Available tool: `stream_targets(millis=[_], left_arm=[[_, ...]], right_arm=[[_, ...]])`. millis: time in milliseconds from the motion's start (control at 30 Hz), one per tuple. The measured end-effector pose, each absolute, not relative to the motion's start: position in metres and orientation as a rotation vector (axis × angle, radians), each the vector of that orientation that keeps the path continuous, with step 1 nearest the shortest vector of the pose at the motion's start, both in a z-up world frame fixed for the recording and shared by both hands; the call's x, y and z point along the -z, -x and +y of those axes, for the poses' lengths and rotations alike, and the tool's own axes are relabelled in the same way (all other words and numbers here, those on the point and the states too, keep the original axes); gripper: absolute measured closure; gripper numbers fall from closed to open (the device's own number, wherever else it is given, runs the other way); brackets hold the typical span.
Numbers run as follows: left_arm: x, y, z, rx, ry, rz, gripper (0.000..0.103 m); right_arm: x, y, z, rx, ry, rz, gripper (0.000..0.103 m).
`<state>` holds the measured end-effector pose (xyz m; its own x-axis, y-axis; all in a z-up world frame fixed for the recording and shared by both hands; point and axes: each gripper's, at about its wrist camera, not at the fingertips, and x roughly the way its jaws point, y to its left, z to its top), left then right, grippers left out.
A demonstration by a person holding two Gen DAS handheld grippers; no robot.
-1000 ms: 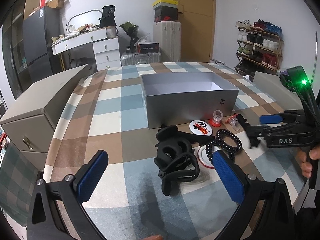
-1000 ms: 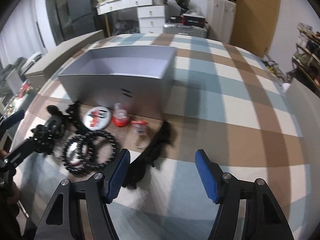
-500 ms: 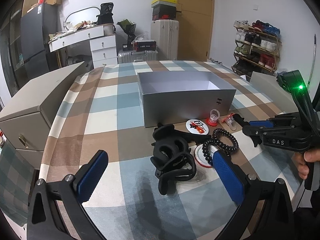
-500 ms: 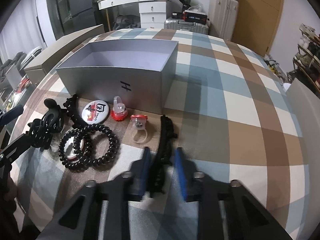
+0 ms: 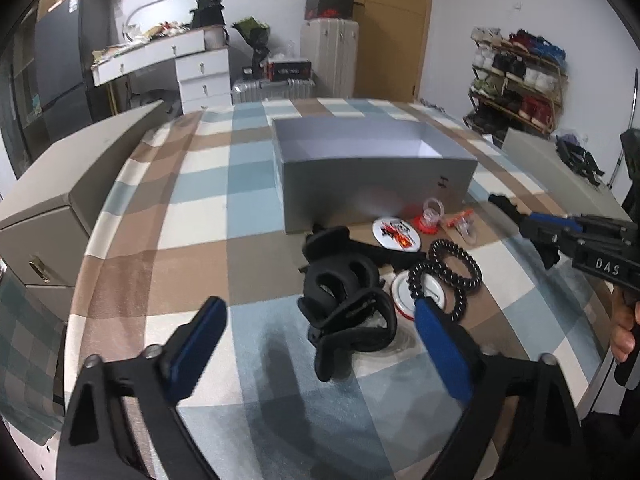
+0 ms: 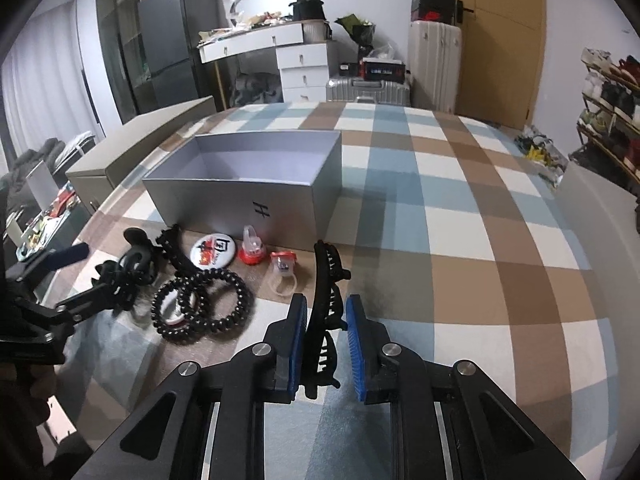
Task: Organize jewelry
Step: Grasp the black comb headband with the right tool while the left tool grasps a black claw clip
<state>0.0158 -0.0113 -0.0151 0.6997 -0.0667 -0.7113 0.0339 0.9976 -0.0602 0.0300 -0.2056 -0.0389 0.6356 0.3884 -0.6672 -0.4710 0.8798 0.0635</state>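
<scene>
My right gripper (image 6: 326, 344) is shut on a long black toothed hair clip (image 6: 326, 280), whose far end points toward the open grey box (image 6: 240, 196). In the left wrist view that gripper (image 5: 536, 224) comes in from the right with the clip (image 5: 504, 204). My left gripper (image 5: 320, 340) hovers with its jaws closing around a bulky black claw clip (image 5: 344, 304); the blue pads stand clear of it. In front of the box (image 5: 376, 184) lie a round badge (image 5: 396, 234), two black spiral hair ties (image 5: 456, 264) and two small clear rings (image 5: 430, 216).
A plaid cloth (image 5: 180, 208) covers the table. Beige cabinets stand at its left (image 5: 60, 200) and right (image 5: 560, 168) edges. A second white disc (image 5: 420, 292) lies under the hair ties. A hand (image 5: 624, 332) holds the right gripper. A shoe rack (image 5: 520, 80) stands behind.
The right gripper went from wide open to shut on the long black clip and drew back a little with it. The left jaws have narrowed slightly around the claw clip.
</scene>
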Motion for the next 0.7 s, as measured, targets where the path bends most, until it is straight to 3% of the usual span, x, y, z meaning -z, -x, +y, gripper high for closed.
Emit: stream_targets(millis=[67, 167, 700], left_arm=[[0.017, -0.016, -0.013, 0.081, 0.046, 0.811, 0.032], [0.019, -0.014, -0.016, 0.138, 0.060, 0.833, 0.063], [-0.018, 0.002, -0.014, 0.146, 0.049, 0.654, 0.064]], right_arm=[[0.037, -0.029, -0.204, -0.500, 0.122, 0.724, 0.084], [0.036, -0.029, -0.204, -0.508, 0.117, 0.715, 0.084], [0.014, -0.017, -0.201, -0.551, 0.094, 0.602, 0.084]])
